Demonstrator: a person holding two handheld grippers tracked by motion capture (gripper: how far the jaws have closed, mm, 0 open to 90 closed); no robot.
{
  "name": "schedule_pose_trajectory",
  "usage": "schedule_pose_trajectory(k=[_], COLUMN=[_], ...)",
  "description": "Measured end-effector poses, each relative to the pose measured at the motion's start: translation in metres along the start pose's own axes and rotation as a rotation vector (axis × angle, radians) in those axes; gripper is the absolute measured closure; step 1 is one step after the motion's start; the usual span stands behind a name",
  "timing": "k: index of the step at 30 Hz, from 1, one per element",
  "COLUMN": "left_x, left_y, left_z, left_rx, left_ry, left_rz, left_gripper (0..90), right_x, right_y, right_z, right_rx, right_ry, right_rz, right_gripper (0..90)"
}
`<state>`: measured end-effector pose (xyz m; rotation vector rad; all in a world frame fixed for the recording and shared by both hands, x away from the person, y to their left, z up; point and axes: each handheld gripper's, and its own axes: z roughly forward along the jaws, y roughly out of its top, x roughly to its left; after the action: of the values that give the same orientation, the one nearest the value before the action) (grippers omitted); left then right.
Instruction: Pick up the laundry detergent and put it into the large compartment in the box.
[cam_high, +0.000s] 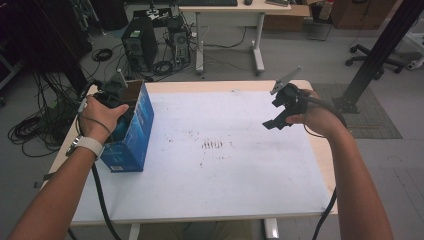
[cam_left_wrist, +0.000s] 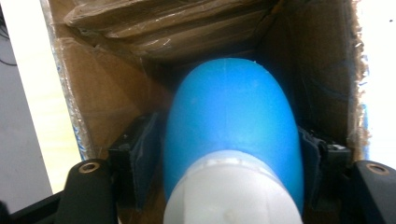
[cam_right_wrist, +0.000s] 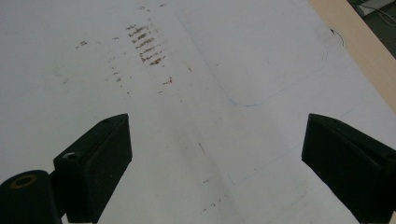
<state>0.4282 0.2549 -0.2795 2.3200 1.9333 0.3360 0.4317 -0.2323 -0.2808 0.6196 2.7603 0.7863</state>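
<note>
Left tool (cam_left_wrist: 231, 154) inside the blue box (cam_high: 134, 135)
Its jaws flank a blue-and-white bottle (cam_left_wrist: 231, 140), grip unclear; right tool (cam_right_wrist: 215, 163) hangs released above the counter (cam_high: 225, 165).

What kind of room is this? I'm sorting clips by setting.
Probably a lab or workshop: a desktop computer tower on the floor, loose cables beside it, and an office chair base beyond the table.

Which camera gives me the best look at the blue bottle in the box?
The left gripper view: the bottle sits close up between the left claw's pads, inside the cardboard box. In the high view the box and the left hand hide it. The right gripper view looks at the table.
</note>
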Motion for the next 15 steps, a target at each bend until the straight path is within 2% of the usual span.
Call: schedule_pose_trajectory(k=[5, 15], left_x=[0.003, 0.0048], left_y=[-0.0006, -0.0008], left_z=[0.0011, 0.0005], left_rx=[0.001, -0.002], left_ry=[-0.003, -0.019], left_rz=[0.001, 0.008], left_gripper=[25.0, 23.3], right_x=[0.0003, 0.0006], right_y=[-0.0001, 0.0015], right_z=[-0.0001, 0.002], right_rx=[0.001, 0.003], right_ry=[0.0, 0.002], right_rz=[0.001, 0.0], right_gripper=[8.6, 8.6])
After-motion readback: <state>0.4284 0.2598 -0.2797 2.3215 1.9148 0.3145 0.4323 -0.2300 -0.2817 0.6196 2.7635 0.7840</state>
